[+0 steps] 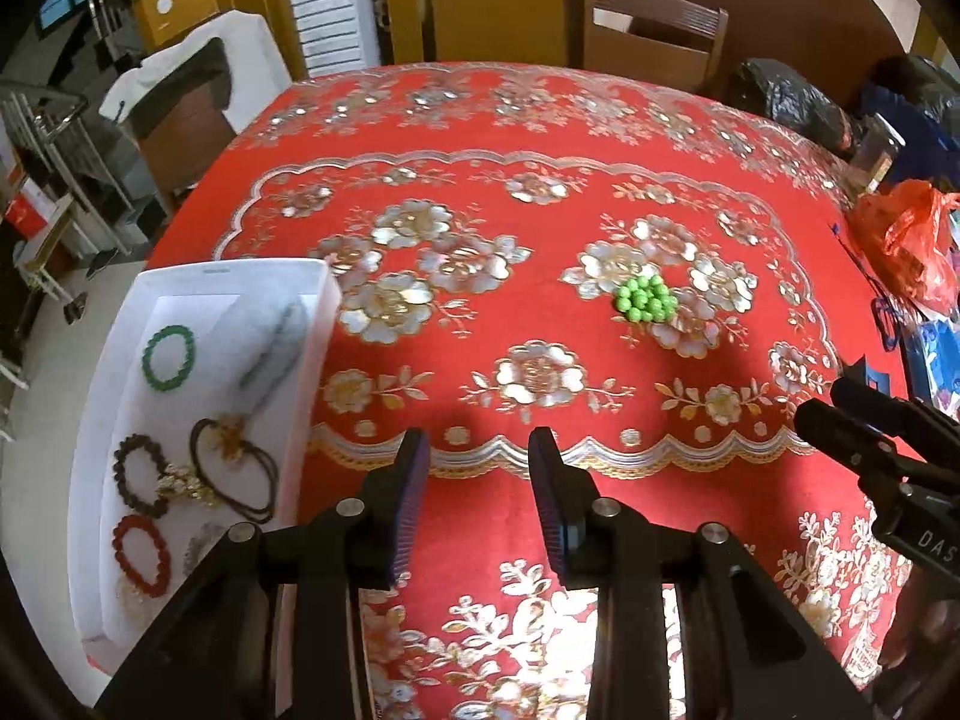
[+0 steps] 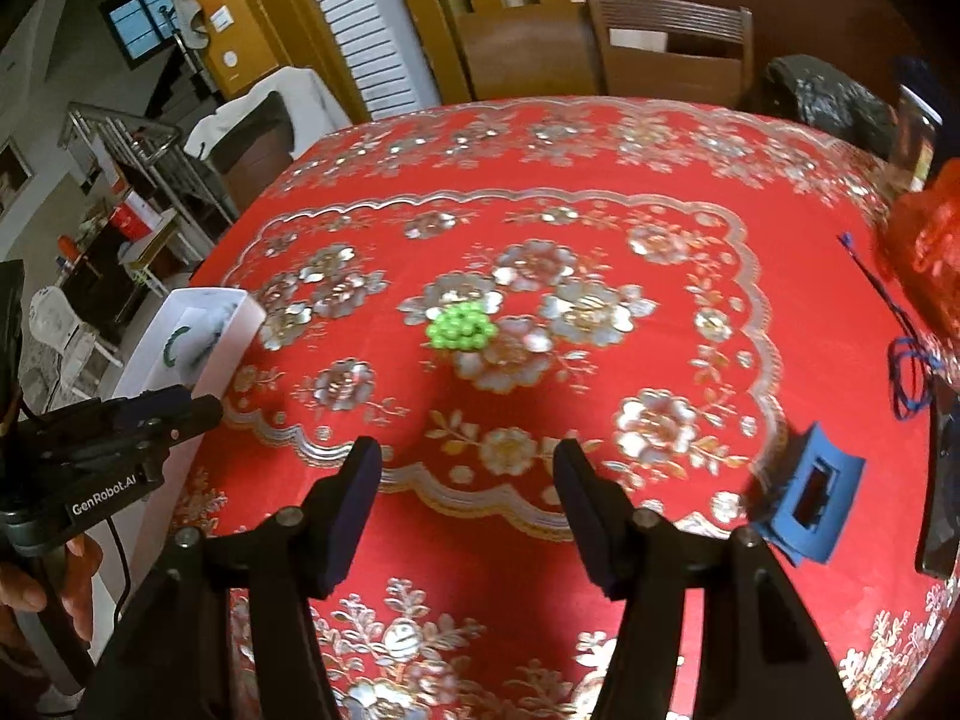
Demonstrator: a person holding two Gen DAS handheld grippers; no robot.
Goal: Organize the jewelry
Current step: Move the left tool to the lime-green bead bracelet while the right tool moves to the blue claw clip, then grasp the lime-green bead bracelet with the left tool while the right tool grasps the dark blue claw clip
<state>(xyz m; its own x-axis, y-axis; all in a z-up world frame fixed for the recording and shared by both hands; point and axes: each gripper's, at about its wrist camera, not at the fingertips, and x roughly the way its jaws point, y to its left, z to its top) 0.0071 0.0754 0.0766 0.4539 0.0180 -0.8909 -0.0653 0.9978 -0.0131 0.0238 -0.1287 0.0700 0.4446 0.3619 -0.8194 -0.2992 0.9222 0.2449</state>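
A bunched bracelet of bright green beads [image 1: 645, 299] [image 2: 461, 329] lies on the red flowered tablecloth [image 1: 540, 138], ahead of both grippers. At the table's left edge stands a white tray [image 1: 198, 276] [image 2: 240, 324]. In it lie a green bead bracelet [image 1: 168, 357], a dark brown one [image 1: 139, 474], a red one [image 1: 141, 555] and a dark cord with a gold pendant [image 1: 234, 462]. My left gripper [image 1: 480, 441] [image 2: 192, 408] hovers open beside the tray, with nothing between its fingers. My right gripper [image 2: 469, 453] [image 1: 828, 414] is open and empty, short of the green beads.
A blue square frame piece [image 2: 813, 501] lies to the right of my right gripper. A blue cord [image 2: 906, 360], an orange plastic bag [image 1: 906, 240] and a black bag [image 1: 792, 102] crowd the table's right side. A wooden chair [image 1: 654, 24] stands behind the table.
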